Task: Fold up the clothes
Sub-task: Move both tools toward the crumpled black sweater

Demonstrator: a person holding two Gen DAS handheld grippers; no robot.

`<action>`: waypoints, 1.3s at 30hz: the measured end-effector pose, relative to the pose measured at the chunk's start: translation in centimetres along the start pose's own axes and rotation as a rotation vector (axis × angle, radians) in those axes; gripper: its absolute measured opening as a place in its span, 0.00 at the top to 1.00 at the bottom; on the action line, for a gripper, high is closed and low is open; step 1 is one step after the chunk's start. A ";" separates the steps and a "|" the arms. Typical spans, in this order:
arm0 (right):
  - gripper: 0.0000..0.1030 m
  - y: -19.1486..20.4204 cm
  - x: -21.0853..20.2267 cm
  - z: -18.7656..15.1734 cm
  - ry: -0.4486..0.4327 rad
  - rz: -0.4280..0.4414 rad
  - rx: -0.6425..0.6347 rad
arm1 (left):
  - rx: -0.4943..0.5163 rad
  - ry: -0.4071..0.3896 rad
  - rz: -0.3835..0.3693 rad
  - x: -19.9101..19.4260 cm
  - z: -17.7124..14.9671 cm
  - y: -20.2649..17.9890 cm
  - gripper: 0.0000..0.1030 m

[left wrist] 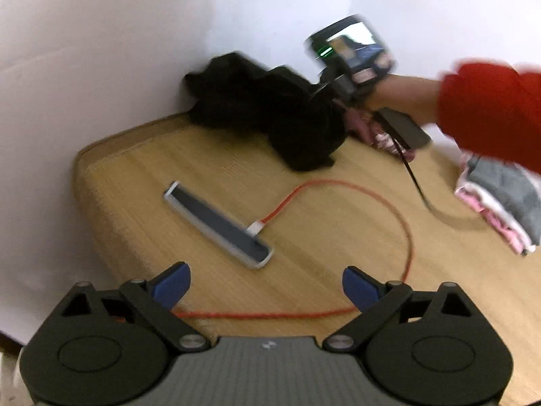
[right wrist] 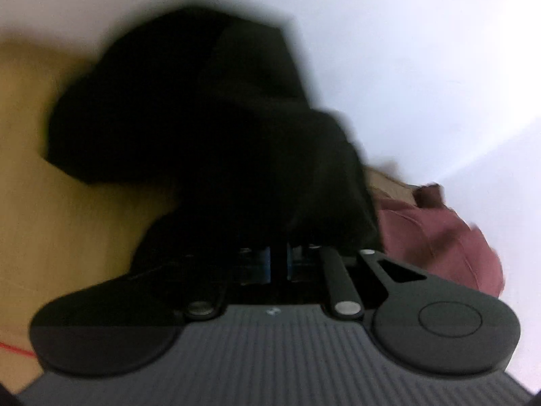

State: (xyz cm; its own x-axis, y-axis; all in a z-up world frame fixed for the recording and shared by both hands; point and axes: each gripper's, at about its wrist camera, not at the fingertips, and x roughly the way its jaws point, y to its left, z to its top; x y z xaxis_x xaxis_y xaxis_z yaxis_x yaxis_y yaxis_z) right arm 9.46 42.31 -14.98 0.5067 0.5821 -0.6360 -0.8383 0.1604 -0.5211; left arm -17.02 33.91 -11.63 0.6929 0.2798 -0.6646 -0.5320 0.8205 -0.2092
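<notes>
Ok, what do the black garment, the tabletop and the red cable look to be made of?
Black garment: soft matte fabric, probably knit or fleece, since it slumps in thick rounded folds; blur hides the weave. Tabletop: light wood or wood-look laminate, with straight grain lines and a low sheen. Red cable: thin, flexible and matte, possibly braided or rubber; too blurred to tell.

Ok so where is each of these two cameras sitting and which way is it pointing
Left wrist: on the open left gripper, low over the wooden table, facing the phone and wall; shows the right hand's red sleeve.
Right wrist: on the right gripper, pressed into the black garment.
Shared: black garment, table.
</notes>
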 end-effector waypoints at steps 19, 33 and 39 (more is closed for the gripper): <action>0.96 -8.1 -66.2 -29.1 -0.317 -0.400 0.419 | 0.356 -0.101 -0.391 -1.4 -4.1 -26.8 0.15; 0.86 -8.6 -72.7 -64.6 0.482 -1.010 0.855 | 0.778 0.084 -0.681 -5.8 -18.5 -38.0 0.06; 0.24 -3.0 -75.6 -72.1 0.654 -1.242 1.231 | 0.774 0.124 -0.655 -3.5 -16.5 -38.2 0.05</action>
State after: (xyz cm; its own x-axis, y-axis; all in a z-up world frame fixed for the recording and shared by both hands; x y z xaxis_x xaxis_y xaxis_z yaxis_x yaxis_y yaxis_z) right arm -11.80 -59.68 -6.37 0.6011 -0.6164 -0.5087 0.5194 0.7850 -0.3376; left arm -7.18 -6.71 -13.14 0.6559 -0.3573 -0.6650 0.4244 0.9030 -0.0666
